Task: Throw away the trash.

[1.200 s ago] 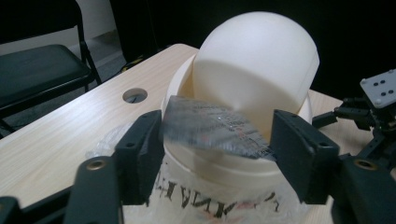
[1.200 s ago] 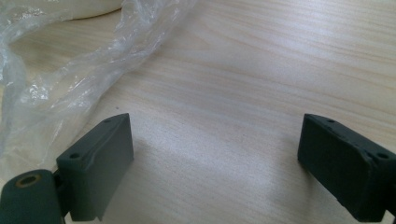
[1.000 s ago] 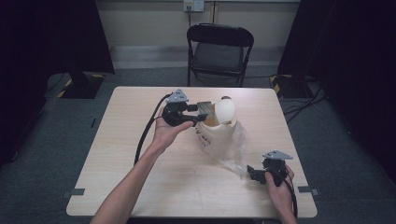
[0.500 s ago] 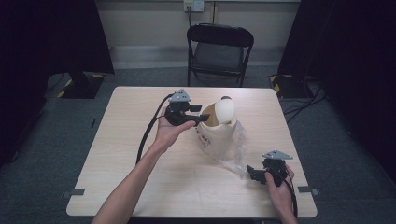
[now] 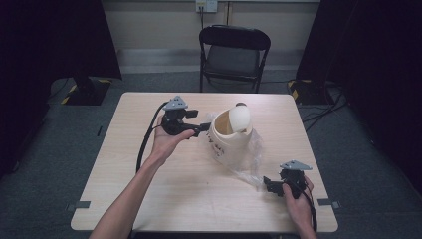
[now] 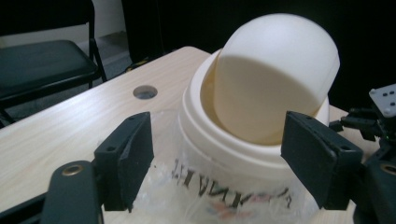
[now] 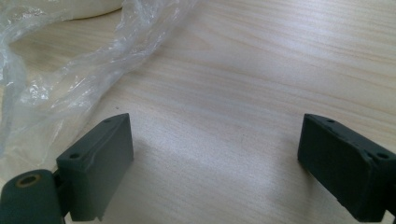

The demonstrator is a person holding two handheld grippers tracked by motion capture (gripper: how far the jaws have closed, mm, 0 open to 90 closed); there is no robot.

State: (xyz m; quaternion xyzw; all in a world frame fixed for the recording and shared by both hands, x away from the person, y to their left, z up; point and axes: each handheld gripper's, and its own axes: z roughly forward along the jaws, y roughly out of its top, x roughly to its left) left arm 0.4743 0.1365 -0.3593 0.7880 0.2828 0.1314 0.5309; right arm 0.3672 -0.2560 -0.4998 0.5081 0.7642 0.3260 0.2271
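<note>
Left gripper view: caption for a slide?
Open left gripper faces a cream bin with tilted dome lid, clear plastic bag beneath.

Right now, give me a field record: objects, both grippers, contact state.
surface: wooden table
object: cream bin with tilted dome lid
wrap: clear plastic bag around bin, trailing toward the right gripper
left gripper: open, jaws either side of bin rim, no contact visible
right gripper: open, low over bare table, beside bag edge
background: black folding chair
</note>
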